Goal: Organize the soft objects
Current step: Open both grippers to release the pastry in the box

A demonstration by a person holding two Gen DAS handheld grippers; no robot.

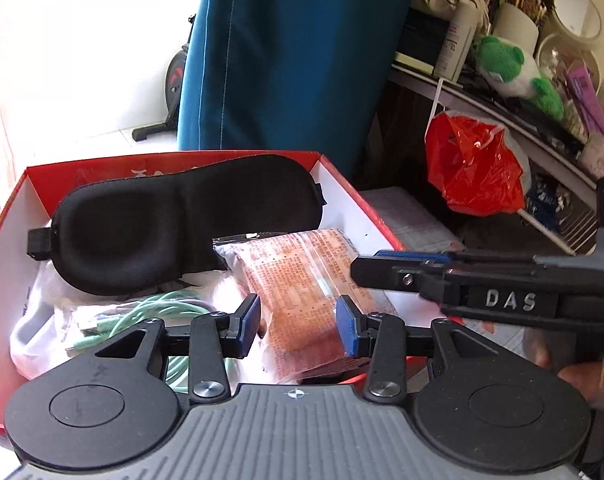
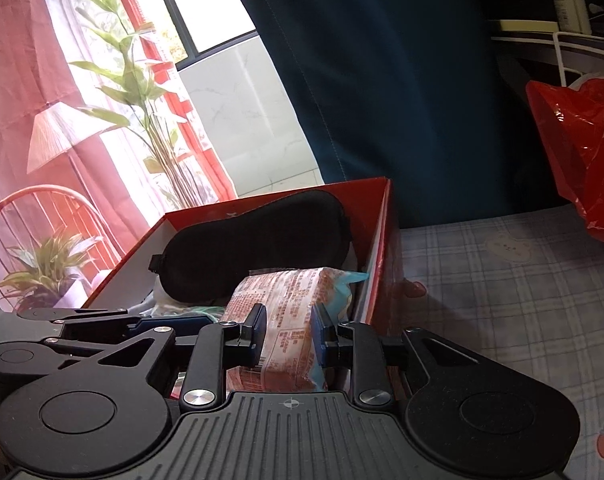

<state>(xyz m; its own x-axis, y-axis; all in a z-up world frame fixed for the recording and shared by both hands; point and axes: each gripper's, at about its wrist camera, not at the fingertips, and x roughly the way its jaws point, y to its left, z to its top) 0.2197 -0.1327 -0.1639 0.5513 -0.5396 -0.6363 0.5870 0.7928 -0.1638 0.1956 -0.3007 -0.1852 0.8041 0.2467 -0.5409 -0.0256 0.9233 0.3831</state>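
Orange printed packet (image 1: 302, 284) sits in the red box (image 1: 342, 178), lower centre of the left wrist view, lying on white plastic wrapping with a mint-green cable (image 1: 141, 312) to its left. Black sleep mask (image 1: 173, 220) lies across the back of the box, upper left of the packet, one end overlapping the packet's far edge.

Left gripper (image 1: 297, 322): jaws partly open, blue pads on either side of the packet's near end, gap visible on the left pad side. Can't confirm a pinch, reads as straddling, not clamped.

Right gripper (image 2: 289, 330): jaws narrow, both pads against the sides of the packet (image 2: 289, 312), so it has hold of it. In the left wrist view it comes in from the right edge, tips at the packet's right side; a hand (image 1: 586, 380) shows behind it.

Box rests on a plaid sheet (image 2: 522, 300). Red plastic bag (image 1: 474, 164) hangs at right, teal curtain (image 1: 293, 52) behind, green plush toy (image 1: 510, 68) on the shelf at upper right.
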